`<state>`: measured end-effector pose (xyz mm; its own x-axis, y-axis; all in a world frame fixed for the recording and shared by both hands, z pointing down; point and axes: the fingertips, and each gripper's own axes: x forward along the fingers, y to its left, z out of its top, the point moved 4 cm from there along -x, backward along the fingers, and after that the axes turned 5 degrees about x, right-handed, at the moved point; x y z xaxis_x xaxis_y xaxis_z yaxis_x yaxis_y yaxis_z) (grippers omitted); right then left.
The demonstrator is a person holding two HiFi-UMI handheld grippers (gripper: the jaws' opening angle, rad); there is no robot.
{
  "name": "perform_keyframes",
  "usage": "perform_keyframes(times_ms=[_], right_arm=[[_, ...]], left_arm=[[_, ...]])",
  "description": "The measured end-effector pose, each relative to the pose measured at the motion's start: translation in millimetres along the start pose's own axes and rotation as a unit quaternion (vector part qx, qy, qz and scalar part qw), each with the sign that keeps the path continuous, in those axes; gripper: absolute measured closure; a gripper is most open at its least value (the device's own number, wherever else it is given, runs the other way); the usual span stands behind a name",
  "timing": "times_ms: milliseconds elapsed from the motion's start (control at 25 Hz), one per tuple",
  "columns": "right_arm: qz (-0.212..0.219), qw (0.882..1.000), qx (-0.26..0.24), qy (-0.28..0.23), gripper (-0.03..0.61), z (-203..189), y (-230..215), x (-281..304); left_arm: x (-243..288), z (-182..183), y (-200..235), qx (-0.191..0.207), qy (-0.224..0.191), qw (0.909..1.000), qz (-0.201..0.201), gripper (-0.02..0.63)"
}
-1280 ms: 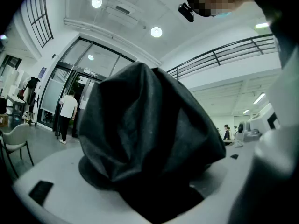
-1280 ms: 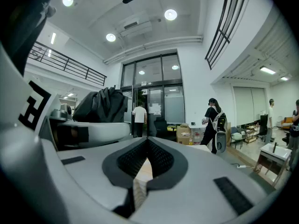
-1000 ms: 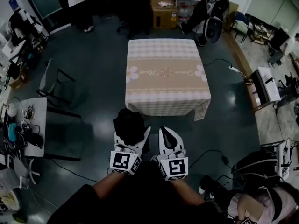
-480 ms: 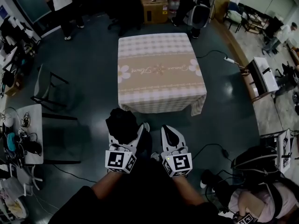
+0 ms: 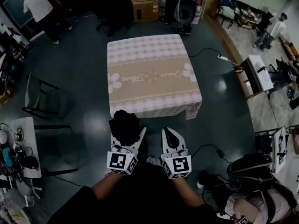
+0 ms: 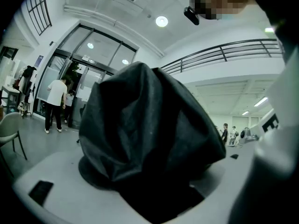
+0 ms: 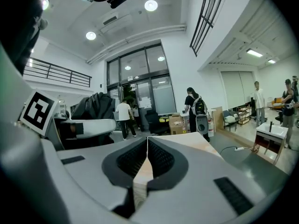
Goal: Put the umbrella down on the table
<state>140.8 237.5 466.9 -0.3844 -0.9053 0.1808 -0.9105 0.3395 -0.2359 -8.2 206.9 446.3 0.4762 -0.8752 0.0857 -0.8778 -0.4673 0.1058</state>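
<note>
So the black folded umbrella (image 6: 149, 139) is clamped in the left gripper (image 5: 128, 136) fingers, with bunched fabric poking forward past the tips, long axis pointing at the bench. The right gripper (image 5: 168, 133) has its fingers pressed together on nothing. The cloth-covered bench (image 5: 149, 78) sits dead ahead, its near edge just beyond the umbrella. It looks like the left one has to carry it forward and down.
</note>
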Motion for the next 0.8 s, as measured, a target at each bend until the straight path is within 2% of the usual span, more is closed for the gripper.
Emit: perform_keyframes(times_ms=[440, 800], right_arm=[[-0.015, 0.999, -0.034, 0.015, 0.561, 48, -19, 138], [-0.033, 0.998, -0.046, 0.015, 0.561, 67, -11, 213]], left_arm=[[121, 16, 71, -0.027, 0.01, 0.9985, -0.046, 0.242], [170, 19, 121, -0.031, 0.02, 0.9969, -0.07, 0.242]])
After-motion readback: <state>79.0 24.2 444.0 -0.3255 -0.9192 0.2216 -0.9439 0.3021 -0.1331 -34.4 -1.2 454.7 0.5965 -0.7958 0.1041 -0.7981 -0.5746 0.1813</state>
